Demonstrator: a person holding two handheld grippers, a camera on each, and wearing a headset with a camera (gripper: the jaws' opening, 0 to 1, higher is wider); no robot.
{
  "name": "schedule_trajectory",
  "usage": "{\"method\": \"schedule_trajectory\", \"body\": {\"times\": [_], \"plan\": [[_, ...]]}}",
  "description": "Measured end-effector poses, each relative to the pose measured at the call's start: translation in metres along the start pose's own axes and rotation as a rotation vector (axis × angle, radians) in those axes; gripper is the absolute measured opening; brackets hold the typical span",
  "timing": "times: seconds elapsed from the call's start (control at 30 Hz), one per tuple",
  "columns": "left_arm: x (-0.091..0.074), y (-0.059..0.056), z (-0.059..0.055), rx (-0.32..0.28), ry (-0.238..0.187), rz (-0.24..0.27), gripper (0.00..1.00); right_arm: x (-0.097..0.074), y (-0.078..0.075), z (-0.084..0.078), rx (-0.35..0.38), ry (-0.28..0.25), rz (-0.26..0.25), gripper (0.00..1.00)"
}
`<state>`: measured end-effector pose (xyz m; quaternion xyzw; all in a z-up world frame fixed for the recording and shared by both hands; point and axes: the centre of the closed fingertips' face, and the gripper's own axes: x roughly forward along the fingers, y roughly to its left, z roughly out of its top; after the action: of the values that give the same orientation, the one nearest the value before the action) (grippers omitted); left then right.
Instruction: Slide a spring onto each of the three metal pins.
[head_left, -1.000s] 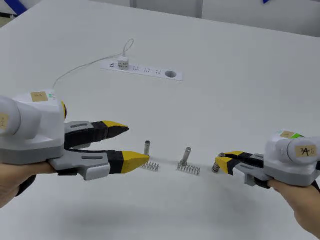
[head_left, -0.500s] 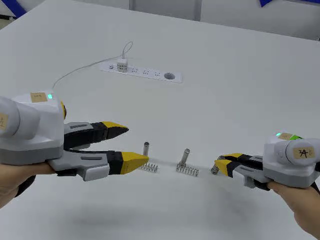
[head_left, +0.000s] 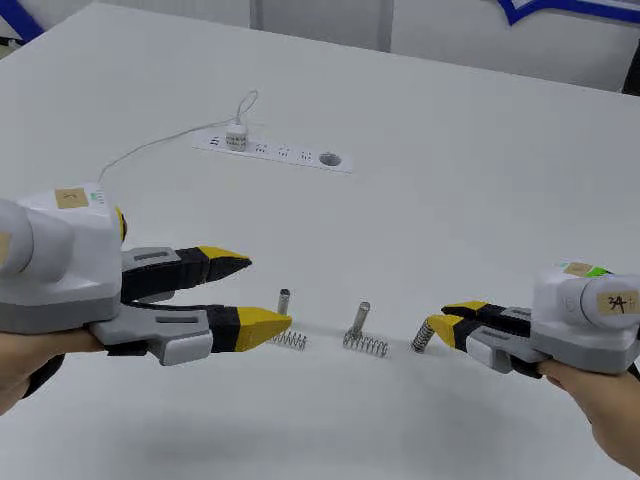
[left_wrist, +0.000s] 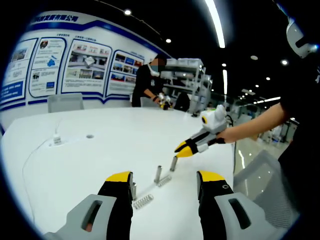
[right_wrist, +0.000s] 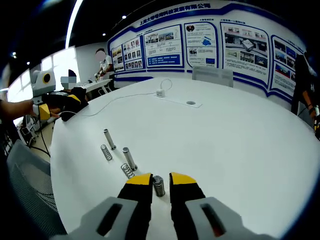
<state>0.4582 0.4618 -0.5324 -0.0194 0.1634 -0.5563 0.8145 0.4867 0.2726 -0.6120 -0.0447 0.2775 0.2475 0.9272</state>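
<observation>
My left gripper (head_left: 262, 292) hovers open at the left, jaws wide apart and empty, just left of the row. Two bare metal pins stand upright: the left pin (head_left: 284, 300) and the middle pin (head_left: 361, 316). A loose spring (head_left: 290, 340) lies by the left pin, and a second spring (head_left: 366, 345) lies by the middle pin. At the right end, a third spring (right_wrist: 158, 185) stands on end between the tips of my right gripper (right_wrist: 159, 181), whose jaws sit close against it. In the head view that spring (head_left: 424, 335) is at the right gripper's (head_left: 444, 320) tip.
A white power strip (head_left: 270, 150) with a plugged-in adapter and a thin cable lies far back on the white table (head_left: 480, 200). People stand at benches beyond the table's far end.
The head camera has shifted a little. Both grippers, the pins and the springs keep their places relative to one another.
</observation>
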Motion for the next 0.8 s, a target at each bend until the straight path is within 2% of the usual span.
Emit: {"method": "schedule_trajectory", "body": {"times": [0.13,0.23,0.33,0.43,0.6,0.67,0.8], "plan": [[0.000,-0.002,0.002,-0.002,-0.013,-0.011,0.53,-0.005,0.002,0.014,-0.030,-0.023,-0.012,0.14],[-0.002,0.001,-0.001,0.001,-0.001,-0.004,0.53,-0.004,0.019,0.025,-0.093,-0.035,0.033,0.14],[-0.005,0.003,0.000,-0.004,-0.006,0.006,0.53,0.003,0.036,0.026,-0.150,-0.016,0.081,0.14],[-0.008,0.005,0.001,-0.005,-0.015,0.012,0.54,0.012,0.055,0.020,-0.193,0.015,0.138,0.14],[-0.012,0.010,-0.005,-0.015,-0.008,0.027,0.53,0.024,0.069,0.004,-0.255,0.080,0.185,0.14],[-0.013,0.010,-0.008,-0.016,0.001,0.029,0.53,0.027,0.073,-0.003,-0.289,0.113,0.205,0.13],[-0.017,0.013,-0.014,-0.016,0.020,0.041,0.53,0.035,0.070,-0.020,-0.419,0.203,0.211,0.13]]}}
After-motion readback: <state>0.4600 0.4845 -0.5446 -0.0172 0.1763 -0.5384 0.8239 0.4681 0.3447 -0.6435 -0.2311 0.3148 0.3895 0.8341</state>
